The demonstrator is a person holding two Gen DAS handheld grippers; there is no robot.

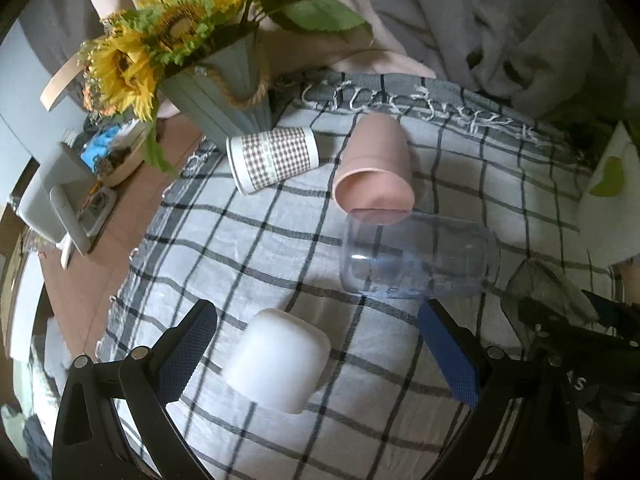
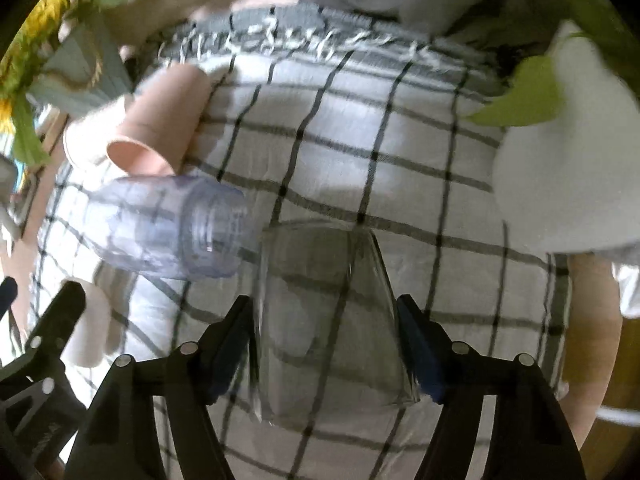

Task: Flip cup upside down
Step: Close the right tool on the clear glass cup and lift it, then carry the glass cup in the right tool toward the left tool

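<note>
Several cups lie on a checked cloth [image 1: 248,240]. A white cup [image 1: 280,360] sits bottom up between the fingers of my left gripper [image 1: 316,344], which is open and apart from it. A clear bluish cup [image 1: 416,258] lies on its side, also in the right wrist view [image 2: 168,228]. A pink cup [image 1: 374,168] and a gingham paper cup [image 1: 272,158] lie on their sides behind. My right gripper [image 2: 324,344] is shut on a clear glass cup [image 2: 324,320], held above the cloth; it shows at the right edge of the left wrist view [image 1: 540,292].
A grey vase of sunflowers [image 1: 224,96] stands at the cloth's back left. A white pot with green leaves [image 2: 560,140] stands at the right. A white appliance [image 1: 56,200] and clutter sit on the wooden table at the left. Grey fabric lies behind.
</note>
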